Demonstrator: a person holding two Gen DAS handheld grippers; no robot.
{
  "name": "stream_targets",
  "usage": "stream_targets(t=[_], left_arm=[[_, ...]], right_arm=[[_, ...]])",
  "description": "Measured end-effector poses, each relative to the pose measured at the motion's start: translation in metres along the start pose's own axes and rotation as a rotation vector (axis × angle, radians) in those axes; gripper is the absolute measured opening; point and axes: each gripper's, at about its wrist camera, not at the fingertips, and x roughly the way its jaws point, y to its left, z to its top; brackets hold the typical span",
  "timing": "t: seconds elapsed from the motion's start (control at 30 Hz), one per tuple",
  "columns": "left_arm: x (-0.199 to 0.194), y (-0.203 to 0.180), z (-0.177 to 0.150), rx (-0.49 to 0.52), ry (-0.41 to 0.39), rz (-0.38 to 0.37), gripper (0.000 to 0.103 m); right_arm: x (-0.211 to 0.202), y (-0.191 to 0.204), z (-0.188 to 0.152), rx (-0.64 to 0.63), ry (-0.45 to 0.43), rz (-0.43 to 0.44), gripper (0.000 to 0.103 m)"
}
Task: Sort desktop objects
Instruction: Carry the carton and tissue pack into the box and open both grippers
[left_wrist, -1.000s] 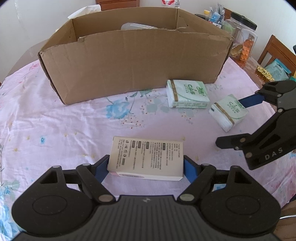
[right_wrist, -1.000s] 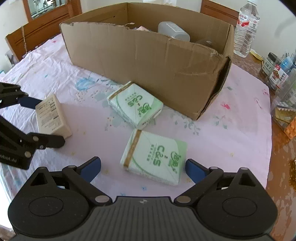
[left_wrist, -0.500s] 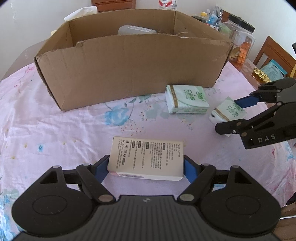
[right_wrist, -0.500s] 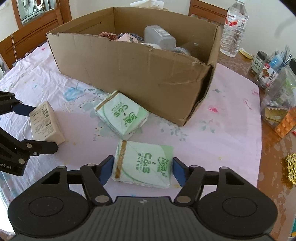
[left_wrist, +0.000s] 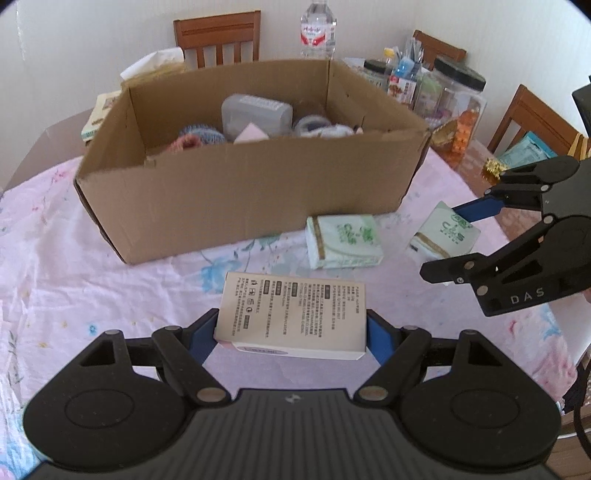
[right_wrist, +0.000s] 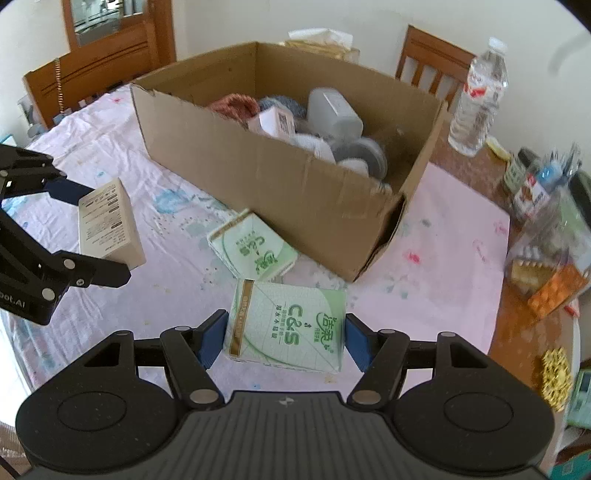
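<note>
My left gripper (left_wrist: 291, 334) is shut on a white printed box (left_wrist: 293, 315) and holds it above the tablecloth, in front of the cardboard box (left_wrist: 243, 195). My right gripper (right_wrist: 284, 341) is shut on a green tissue pack (right_wrist: 290, 326), also lifted. The same pack (left_wrist: 445, 232) shows at the right of the left wrist view, between the right gripper's fingers (left_wrist: 476, 208). A second green tissue pack (left_wrist: 343, 240) lies on the cloth by the box's front right corner. The cardboard box (right_wrist: 295, 177) holds knitted items, a grey case and small containers.
A pink floral tablecloth (left_wrist: 74, 266) covers the table. A water bottle (right_wrist: 476, 99), jars and clear containers (left_wrist: 458, 107) crowd the bare wooden table edge at the right. Wooden chairs (left_wrist: 218, 40) stand behind the box.
The right gripper shut on the near tissue pack and lifted it. Both grippers rose with their loads, so the cardboard box's inside now shows.
</note>
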Motion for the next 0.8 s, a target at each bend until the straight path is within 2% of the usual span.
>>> stream_targets(t=[0.37,0.53,0.8], left_arm=[[-0.036,-0.006,0.029,0.023,-0.074,0.040,0.080],[-0.049,-0.005,0.045,0.037,-0.115,0.069,0.080],[-0.056,0.009,0.072,0.017,-0.138,0.096,0.080]], right_arm=[[-0.041,-0.004,0.021,-0.106,-0.091,0.012,0.071],[-0.054,-0.009,0.034,-0.117,-0.135,0.017,0.071],[-0.067,-0.013,0.055,-0.134,-0.194,0.004,0.071]])
